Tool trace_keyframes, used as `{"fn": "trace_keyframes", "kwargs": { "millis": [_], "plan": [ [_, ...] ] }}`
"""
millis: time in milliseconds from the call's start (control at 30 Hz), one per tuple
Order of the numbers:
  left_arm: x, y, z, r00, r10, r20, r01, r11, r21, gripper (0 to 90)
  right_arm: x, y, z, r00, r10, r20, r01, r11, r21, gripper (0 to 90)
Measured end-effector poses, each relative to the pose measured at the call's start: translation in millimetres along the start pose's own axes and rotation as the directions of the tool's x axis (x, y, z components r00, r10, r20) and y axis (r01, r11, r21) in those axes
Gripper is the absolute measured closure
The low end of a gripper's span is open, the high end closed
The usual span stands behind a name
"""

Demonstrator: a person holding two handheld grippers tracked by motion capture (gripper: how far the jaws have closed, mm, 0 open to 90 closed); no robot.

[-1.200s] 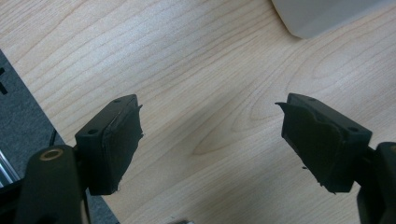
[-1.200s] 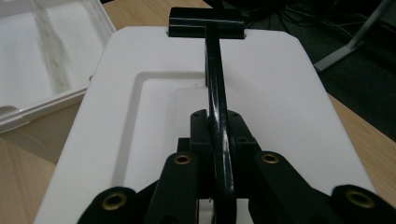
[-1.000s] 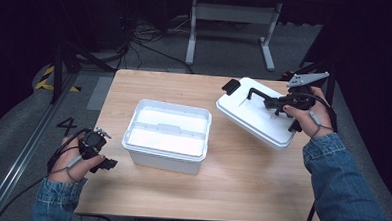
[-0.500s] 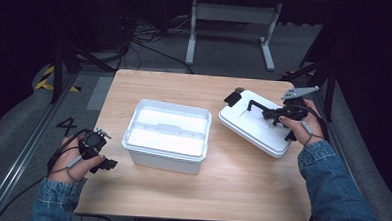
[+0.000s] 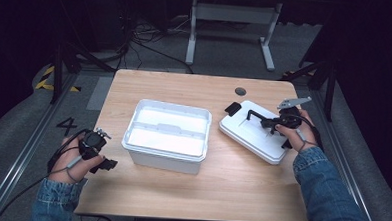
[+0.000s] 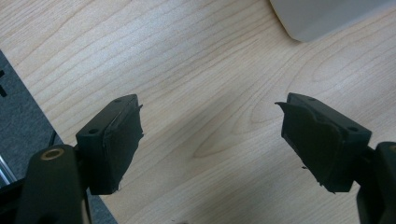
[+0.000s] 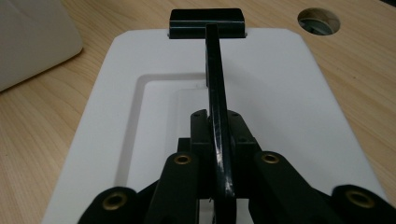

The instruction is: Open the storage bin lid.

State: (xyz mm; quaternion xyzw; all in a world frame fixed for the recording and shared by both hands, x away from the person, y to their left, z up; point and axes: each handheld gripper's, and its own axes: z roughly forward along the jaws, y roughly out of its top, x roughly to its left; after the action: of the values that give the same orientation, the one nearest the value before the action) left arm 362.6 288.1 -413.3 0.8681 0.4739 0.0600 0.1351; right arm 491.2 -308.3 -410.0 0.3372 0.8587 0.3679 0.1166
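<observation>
Lowered since the earlier frame, the white lid (image 5: 255, 133) is now laid flat on the worktop (image 5: 180, 190), right of the open white box (image 5: 167, 134). Its black handle (image 7: 215, 93) is clenched by the right tool (image 5: 271, 125). The left tool (image 6: 210, 140) is held released above bare wood.

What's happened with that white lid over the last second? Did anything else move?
The right gripper, clamped on the black handle, has brought the white lid down from a tilted, lifted position to lie flat on the table, right of the open white box. The box and the open left gripper stayed put.
</observation>
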Motion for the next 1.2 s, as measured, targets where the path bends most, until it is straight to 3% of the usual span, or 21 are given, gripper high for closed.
{"fn": "trace_keyframes", "kwargs": {
  "millis": [567, 1200],
  "plan": [
    [-0.4, 0.3, 0.6, 1.0, 0.006, 0.002, -0.006, 1.0, 0.004, 21.0, -3.1, -16.1, 11.3, 0.9994, 0.03, -0.017, -0.03, 1.0, -0.001, 84.4],
    [0.4, 0.9, 1.0, 0.9999, 0.016, 0.001, -0.016, 0.9999, 0.003, 21.0, -9.9, -26.5, 17.5, 0.9891, 0.138, -0.051, -0.137, 0.99, 0.032, 81.1]
  ]
}}
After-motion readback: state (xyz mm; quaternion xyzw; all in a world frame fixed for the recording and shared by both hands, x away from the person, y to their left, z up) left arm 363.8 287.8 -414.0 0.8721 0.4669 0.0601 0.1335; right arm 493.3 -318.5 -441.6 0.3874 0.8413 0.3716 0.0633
